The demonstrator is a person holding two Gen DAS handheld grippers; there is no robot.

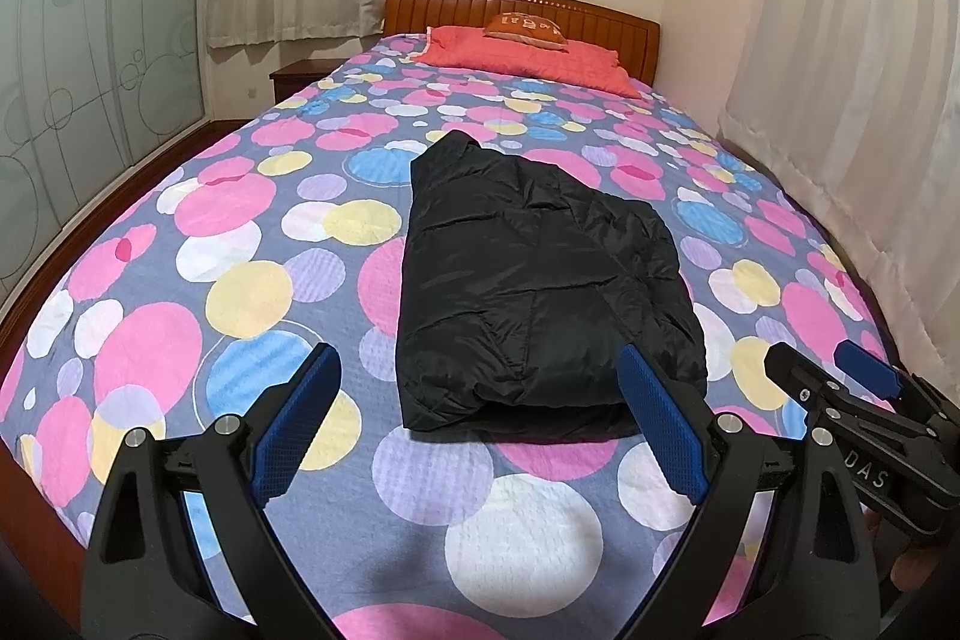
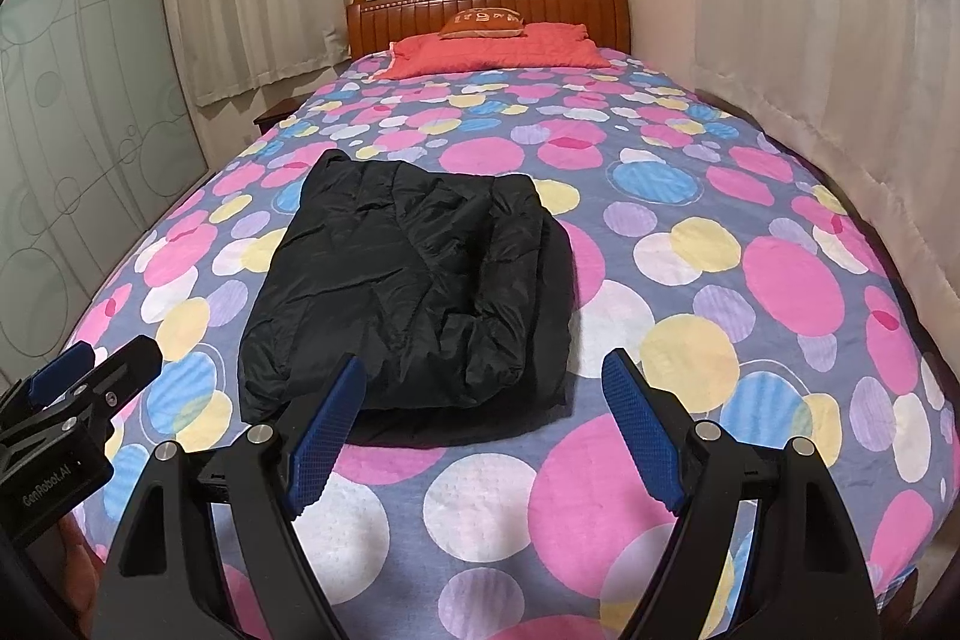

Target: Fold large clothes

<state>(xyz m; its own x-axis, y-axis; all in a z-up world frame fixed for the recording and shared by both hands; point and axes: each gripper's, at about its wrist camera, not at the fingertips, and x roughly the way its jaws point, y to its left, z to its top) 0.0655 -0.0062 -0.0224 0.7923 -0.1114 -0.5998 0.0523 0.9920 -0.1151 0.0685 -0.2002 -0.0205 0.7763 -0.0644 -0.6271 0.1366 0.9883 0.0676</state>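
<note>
A black quilted jacket (image 1: 540,274) lies folded into a thick, roughly rectangular bundle on the bed (image 1: 240,244), about midway across it and nearer the foot than the pillows. The shiny, puffy fabric is creased, with stitched seams running across the top layer. One narrow end rises toward the headboard; the near edge shows stacked, rounded folds resting on the spotted cover.

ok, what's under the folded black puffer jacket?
The folded black puffer jacket lies on the circle-patterned bedspread. The bedspread shows all around it; the patch beneath is covered, so anything there can't be seen.
</note>
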